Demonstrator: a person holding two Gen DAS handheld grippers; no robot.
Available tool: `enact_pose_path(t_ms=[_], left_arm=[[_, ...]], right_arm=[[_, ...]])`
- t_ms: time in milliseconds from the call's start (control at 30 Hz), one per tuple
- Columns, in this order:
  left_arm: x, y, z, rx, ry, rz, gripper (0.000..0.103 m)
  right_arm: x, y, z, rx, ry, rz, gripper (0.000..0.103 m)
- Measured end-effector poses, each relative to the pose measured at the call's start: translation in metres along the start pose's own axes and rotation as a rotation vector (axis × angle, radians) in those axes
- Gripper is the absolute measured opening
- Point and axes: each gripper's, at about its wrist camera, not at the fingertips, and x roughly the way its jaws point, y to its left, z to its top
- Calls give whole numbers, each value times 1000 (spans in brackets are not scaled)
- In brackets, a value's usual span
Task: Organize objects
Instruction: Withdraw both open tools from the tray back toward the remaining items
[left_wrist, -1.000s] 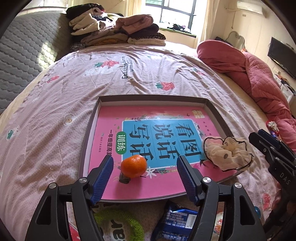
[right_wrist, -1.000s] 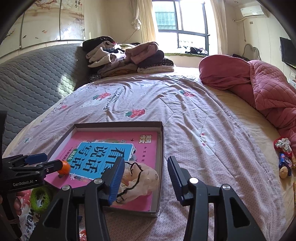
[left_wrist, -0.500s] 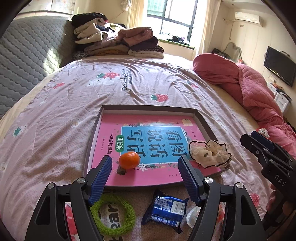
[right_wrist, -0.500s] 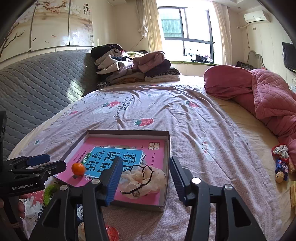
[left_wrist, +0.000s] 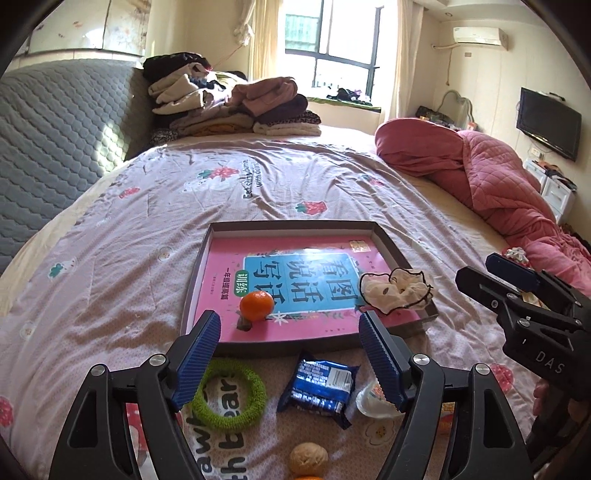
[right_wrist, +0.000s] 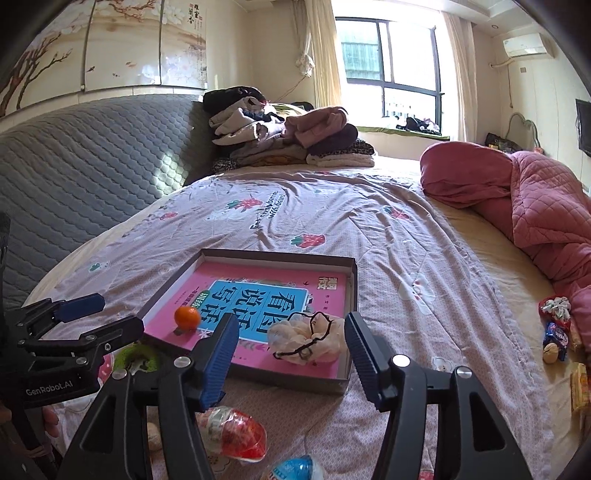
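Both grippers hovered empty over a bed strewn with small items, a shallow tray just beyond them.

The left gripper (left_wrist: 290, 356) and right gripper (right_wrist: 290, 352) had their jaws spread, holding nothing. Nearest lay a walnut (left_wrist: 308, 458), a green ring (left_wrist: 229, 395) and a blue snack packet (left_wrist: 320, 387) on the bed (left_wrist: 110, 280); beyond, the tray (left_wrist: 192, 284) held a pink book (left_wrist: 295, 284), a tangerine (left_wrist: 257, 305) and a cream scrunchie (left_wrist: 395, 291). A sound next pick seemed to be the packet: descend squarely, straddle its narrow sides, then close gently to avoid snagging the sheet.
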Motion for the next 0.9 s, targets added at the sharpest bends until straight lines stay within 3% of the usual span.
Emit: enact_pose_path(t_ms=[233, 900], left_arm=[[-14, 0, -14, -12, 0, -2, 78], [-51, -5, -33, 13, -33, 14, 78]], right_arm=[[-22, 7, -7, -2, -26, -14, 64], [-61, 23, -27, 16, -31, -22, 64]])
